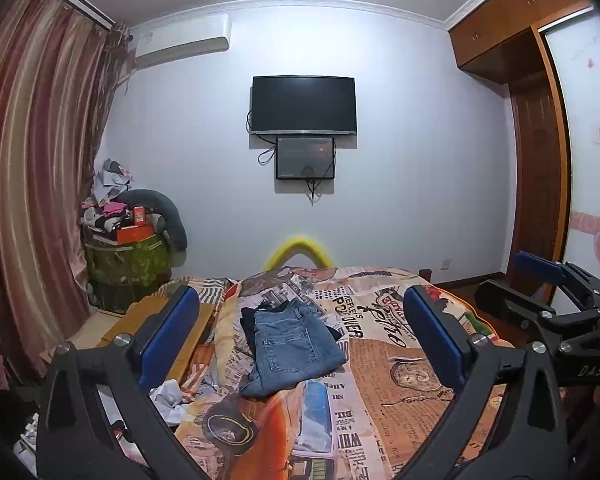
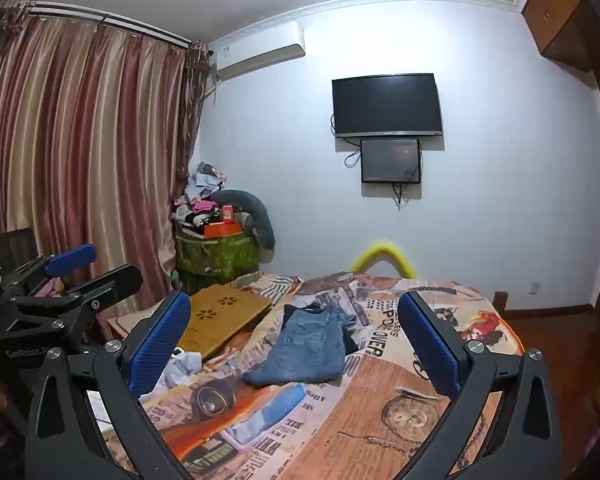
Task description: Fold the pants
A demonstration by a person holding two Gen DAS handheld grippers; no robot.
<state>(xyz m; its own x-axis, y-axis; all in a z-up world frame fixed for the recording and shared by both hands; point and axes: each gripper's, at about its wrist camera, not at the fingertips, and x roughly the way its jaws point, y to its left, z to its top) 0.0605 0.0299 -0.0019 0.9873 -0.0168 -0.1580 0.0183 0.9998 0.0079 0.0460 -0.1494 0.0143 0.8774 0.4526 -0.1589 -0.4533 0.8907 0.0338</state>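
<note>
Blue jeans [image 1: 294,346] lie folded in a compact stack on the bed, on top of a dark garment [image 1: 249,322]; they also show in the right wrist view [image 2: 312,346]. My left gripper [image 1: 300,340] is open and empty, held above the bed short of the jeans. My right gripper [image 2: 296,344] is open and empty, also raised and back from the jeans. The right gripper shows at the right edge of the left wrist view [image 1: 516,284], and the left gripper at the left of the right wrist view [image 2: 96,268].
The bed has a printed newspaper-pattern cover [image 1: 400,380]. A wooden lap table [image 2: 224,320] and crumpled white cloth [image 2: 180,364] lie at its left. A cluttered green bin [image 2: 216,256] stands by the curtain [image 2: 80,152]. A TV [image 1: 304,105] hangs on the far wall.
</note>
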